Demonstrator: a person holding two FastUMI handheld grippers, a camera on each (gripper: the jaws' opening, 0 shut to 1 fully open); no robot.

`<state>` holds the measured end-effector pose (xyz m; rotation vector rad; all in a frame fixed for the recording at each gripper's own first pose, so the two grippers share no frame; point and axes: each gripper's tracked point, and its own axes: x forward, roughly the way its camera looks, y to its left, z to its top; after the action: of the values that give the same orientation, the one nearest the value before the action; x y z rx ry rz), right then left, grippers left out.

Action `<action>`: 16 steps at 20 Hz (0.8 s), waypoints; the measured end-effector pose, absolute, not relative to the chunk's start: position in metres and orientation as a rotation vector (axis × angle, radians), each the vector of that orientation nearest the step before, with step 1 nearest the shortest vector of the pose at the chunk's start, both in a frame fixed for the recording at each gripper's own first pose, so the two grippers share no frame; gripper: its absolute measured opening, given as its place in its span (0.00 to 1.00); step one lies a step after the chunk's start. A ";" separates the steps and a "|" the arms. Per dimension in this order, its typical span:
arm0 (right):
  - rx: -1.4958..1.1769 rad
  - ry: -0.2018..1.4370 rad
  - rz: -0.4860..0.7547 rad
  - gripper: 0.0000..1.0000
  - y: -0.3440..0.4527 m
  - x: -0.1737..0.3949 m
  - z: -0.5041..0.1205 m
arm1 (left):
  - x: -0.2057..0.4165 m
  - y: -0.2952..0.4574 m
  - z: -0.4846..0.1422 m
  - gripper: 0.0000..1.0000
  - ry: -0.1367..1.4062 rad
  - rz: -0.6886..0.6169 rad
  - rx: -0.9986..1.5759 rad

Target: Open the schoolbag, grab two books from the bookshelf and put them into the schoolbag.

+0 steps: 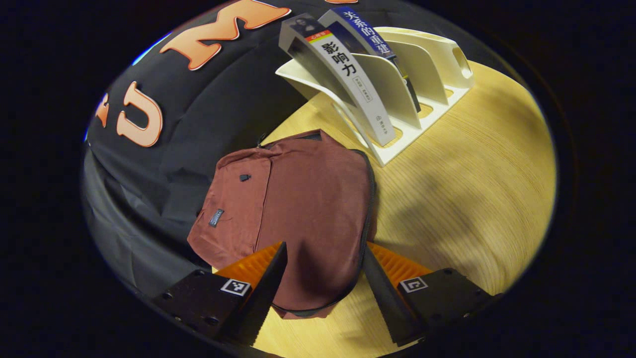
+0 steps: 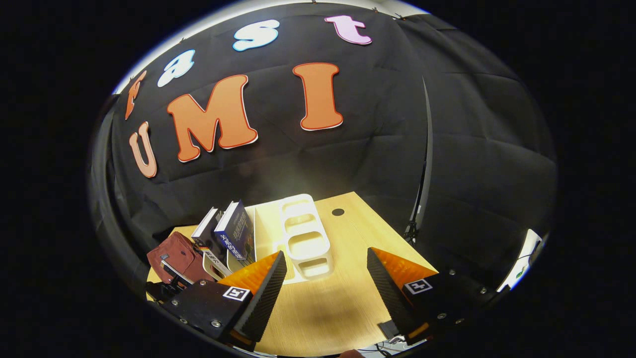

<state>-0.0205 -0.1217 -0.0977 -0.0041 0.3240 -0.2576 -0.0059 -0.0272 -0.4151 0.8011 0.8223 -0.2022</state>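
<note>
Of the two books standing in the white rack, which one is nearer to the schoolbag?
The book with the white spine is nearer: it leans in the end slot beside the schoolbag. The blue-spined book stands one slot farther away.

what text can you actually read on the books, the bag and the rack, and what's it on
"影响力": on the spine of the grey-white book in the bookshelf.
"关系的重建": on the spine of the blue book beside it.
Small print lower on the grey-white spine: too small to read.
Small tag on the schoolbag: too small to read.
Bookshelf itself: no text seen.
</note>
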 end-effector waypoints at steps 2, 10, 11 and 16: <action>-0.006 0.317 -0.255 0.97 -0.124 -0.020 -0.093 | -0.007 -0.029 -0.413 0.74 0.812 -0.211 0.812; 0.003 0.303 -0.240 0.97 -0.131 -0.017 -0.087 | -0.005 -0.032 -0.412 0.11 0.827 -0.223 0.916; 0.002 0.303 -0.236 0.97 -0.131 -0.018 -0.087 | -0.004 -0.031 -0.408 0.05 0.813 -0.205 0.914; 0.038 0.306 -0.204 0.97 -0.129 -0.017 -0.086 | -0.007 -0.032 -0.405 0.02 0.828 -0.226 0.938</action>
<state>-0.0168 -0.1286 -0.0857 0.0376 0.3059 -0.2039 -0.0069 -0.0315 -0.4046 0.9381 0.8278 -0.2261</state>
